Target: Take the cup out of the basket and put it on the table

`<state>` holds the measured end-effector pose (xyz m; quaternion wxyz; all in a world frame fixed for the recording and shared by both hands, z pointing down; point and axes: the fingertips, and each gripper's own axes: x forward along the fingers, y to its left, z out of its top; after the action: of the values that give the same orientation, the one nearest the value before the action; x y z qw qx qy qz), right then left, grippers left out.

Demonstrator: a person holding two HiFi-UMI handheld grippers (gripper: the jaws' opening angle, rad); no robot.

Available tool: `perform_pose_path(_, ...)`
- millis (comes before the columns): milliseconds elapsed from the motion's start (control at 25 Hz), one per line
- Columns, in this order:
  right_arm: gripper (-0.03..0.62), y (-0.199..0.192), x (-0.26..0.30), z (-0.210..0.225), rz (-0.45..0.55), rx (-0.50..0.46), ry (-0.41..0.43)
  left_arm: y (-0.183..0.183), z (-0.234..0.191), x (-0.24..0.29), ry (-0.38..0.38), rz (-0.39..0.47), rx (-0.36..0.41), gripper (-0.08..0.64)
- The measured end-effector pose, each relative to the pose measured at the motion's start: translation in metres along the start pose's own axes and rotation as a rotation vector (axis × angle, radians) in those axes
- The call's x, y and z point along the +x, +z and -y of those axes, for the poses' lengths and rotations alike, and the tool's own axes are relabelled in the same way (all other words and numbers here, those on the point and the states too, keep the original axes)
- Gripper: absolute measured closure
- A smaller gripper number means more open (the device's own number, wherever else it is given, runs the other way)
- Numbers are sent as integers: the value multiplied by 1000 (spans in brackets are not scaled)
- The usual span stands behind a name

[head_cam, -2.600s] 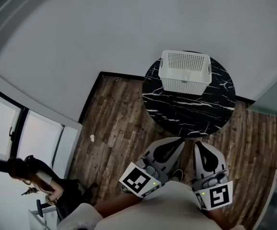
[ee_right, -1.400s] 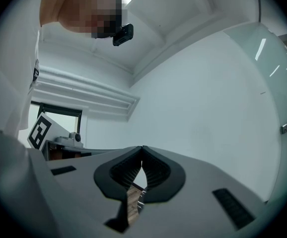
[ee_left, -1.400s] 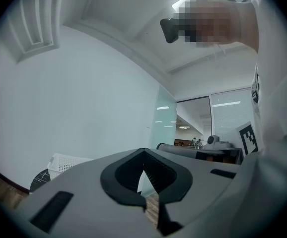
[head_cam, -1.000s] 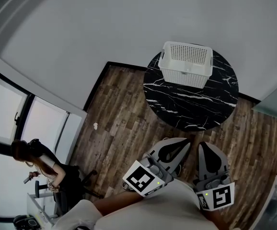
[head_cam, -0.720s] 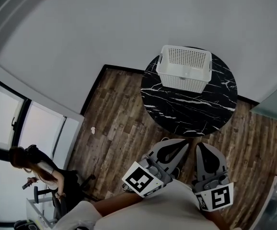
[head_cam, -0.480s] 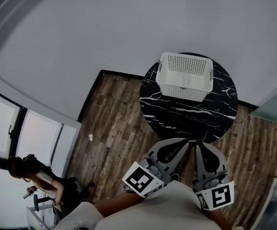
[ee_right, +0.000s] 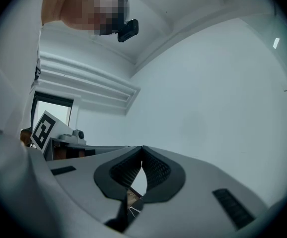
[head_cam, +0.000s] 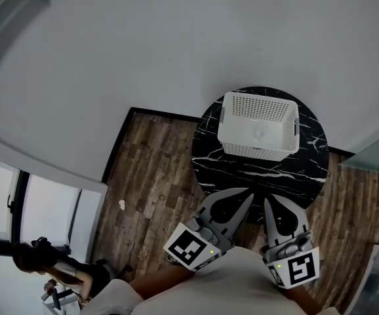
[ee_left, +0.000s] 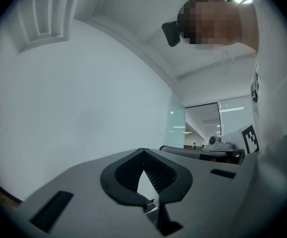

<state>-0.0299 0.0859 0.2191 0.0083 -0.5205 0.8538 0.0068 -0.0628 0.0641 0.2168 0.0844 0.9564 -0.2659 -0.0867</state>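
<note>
Cup [head_cam: 259, 134] untouched; both jaws closed, empty.

Round table [head_cam: 261, 172]: glossy black marble-look top veined with white. On the table, a matt white plastic basket [head_cam: 258, 128] with perforated walls. Around the table, dark, grainy wood-plank floor [head_cam: 157, 169]. Behind the table, a smooth matt pale wall [head_cam: 176, 44]. Left gripper [ee_left: 143, 152] and right gripper [ee_right: 142, 150]: smooth matt grey plastic with black ribbed pads [ee_left: 159, 176].

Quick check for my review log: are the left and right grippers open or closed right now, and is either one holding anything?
Left gripper: closed, holding nothing.
Right gripper: closed, holding nothing.
</note>
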Motion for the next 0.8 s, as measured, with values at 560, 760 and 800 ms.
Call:
perform_pose_path(560, 586, -9, 72, 15, -30, 1, -34, 6, -69, 24, -36, -17, -26, 563)
perform_pose_path(760, 586, -9, 67, 32, -29, 2, -48, 4, -65, 39, -43, -24, -21, 563)
perform_pose_path(800, 587, -9, 66, 35, -27, 0, -46, 3, -64, 43, -40, -26, -18, 563)
